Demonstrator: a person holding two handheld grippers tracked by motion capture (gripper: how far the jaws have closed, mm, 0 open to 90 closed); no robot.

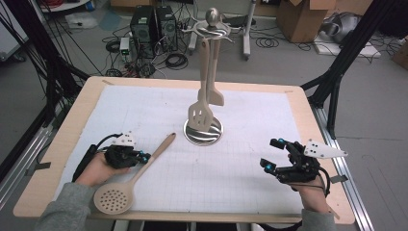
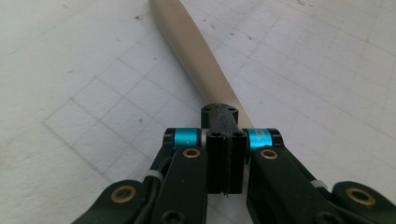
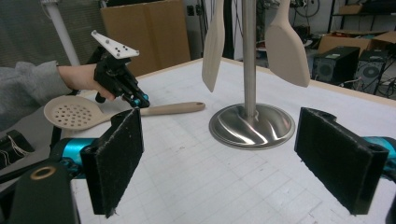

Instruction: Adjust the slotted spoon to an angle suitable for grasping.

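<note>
Resting on a pale wooden worktop [image 1: 57, 144] covered by a white gridded mat [image 1: 144, 110], a steel utensil stand [image 1: 204, 131] sits near the middle, with its round shiny base on the mat and its pole rising to a ring of hooks. Two beige tools already hang from it: a slotted turner [image 1: 198, 118] and a plain spatula [image 1: 216, 96], both clear of the mat.

The piece in hand is a beige skimmer spoon [image 1: 139, 168], lying flat on the mat toward the person's left. Its round, holed bowl is near the front edge and its long handle points diagonally toward the stand, stopping well short of the base.

The left claw [image 1: 144, 157] has its jaws closed tight on the middle of that handle; the left gripper view shows them pinched together with the handle running out beyond them across the grid. The spoon looks to be on the mat and not lifted.

The right claw [image 1: 272, 154] hovers above the mat on the right side, jaws spread wide and holding nothing, facing the stand.

Judging by this, two tools are hung and the third is gripped. What likely remains is raising the spoon, carrying it to the stand, and catching the hole at its handle end on a free hook.
</note>
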